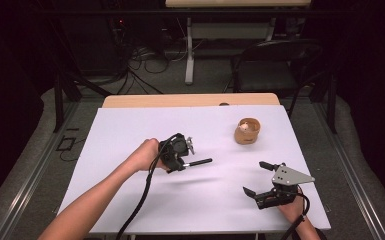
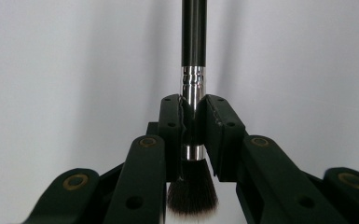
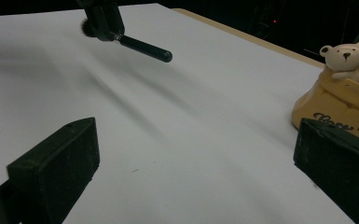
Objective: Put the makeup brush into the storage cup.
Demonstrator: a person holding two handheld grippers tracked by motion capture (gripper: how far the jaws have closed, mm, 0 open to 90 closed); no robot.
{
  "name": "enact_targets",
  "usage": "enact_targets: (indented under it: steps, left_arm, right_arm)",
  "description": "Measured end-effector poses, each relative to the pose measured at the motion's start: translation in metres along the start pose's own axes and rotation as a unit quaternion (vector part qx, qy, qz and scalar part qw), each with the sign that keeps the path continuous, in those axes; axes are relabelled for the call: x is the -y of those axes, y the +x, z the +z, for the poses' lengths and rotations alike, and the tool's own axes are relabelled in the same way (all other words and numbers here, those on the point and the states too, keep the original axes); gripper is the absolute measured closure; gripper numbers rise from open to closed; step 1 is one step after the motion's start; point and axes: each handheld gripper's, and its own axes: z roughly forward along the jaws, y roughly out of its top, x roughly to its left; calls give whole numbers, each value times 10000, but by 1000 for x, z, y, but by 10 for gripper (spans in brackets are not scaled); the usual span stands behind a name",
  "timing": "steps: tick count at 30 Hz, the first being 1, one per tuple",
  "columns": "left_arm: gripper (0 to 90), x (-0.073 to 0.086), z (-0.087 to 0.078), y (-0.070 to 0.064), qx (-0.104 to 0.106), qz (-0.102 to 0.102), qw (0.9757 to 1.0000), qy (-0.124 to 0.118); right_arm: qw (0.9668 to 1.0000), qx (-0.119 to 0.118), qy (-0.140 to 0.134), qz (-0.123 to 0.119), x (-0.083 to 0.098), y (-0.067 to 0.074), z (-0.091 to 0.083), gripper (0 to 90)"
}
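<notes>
White sheeting covers the table (image 1: 130, 150), with a strip of bare wood showing at its far edge and dark floor, cables and a black chair (image 1: 275, 60) beyond. On the person's left, the left gripper (image 2: 193, 116) is clamped on a makeup brush (image 2: 193, 88): in the left gripper view its two black jaws press from either side on the shiny metal ferrule, the dark handle runs straight out past the jaw tips, and the bristle tuft, dark with a pale end, sits behind the pads, between the jaw arms near the gripper's body. In the high view the left hand (image 1: 147, 155) holds this gripper (image 1: 182, 162) above the sheet near the middle of the table, the brush handle (image 1: 200, 162) sticking out level from the jaws towards the person's right. The right gripper (image 1: 260, 177) sits near the front right of the table, gripped by the right hand (image 1: 292, 207), its jaws spread wide apart with nothing between them but bare sheet. In the right gripper view a tan ceramic pot (image 3: 345, 100) with a small white bear figure (image 3: 346, 58) on its rim stands just beyond the right-hand jaw, while the held brush (image 3: 144, 46) hangs well ahead of the left-hand jaw, far from both pads.
</notes>
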Motion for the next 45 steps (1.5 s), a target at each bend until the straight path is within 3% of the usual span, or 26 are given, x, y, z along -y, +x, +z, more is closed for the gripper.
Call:
enact_targets:
  steps: [18, 22, 25, 29, 34, 45]
  left_arm:
    - [773, -13, 3, -8, 96, 262, 9996, -49]
    - [773, -17, 4, -9, 77, 343, 9994, 3]
    - [773, -19, 6, -10, 86, 370, 9993, 7]
    - [773, -22, 6, -10, 71, 389, 9992, -7]
    - [773, -25, 4, -11, 54, 479, 9988, 32]
    - [773, -28, 4, -14, 72, 630, 9980, 56]
  right_arm:
    - [9999, 114, 62, -35, -3, 1, 0, 0]
    - [9994, 206, 284, -41, -8, 2, 2, 0]
    - [9990, 87, 447, -27, -12, 2, 4, 0]
    - [9964, -266, 803, -7, -19, -5, 10, 0]
    - [9945, -344, 986, -78, -31, -13, 16, 0]
    - [9834, -691, 1625, -411, -62, -25, 30, 0]
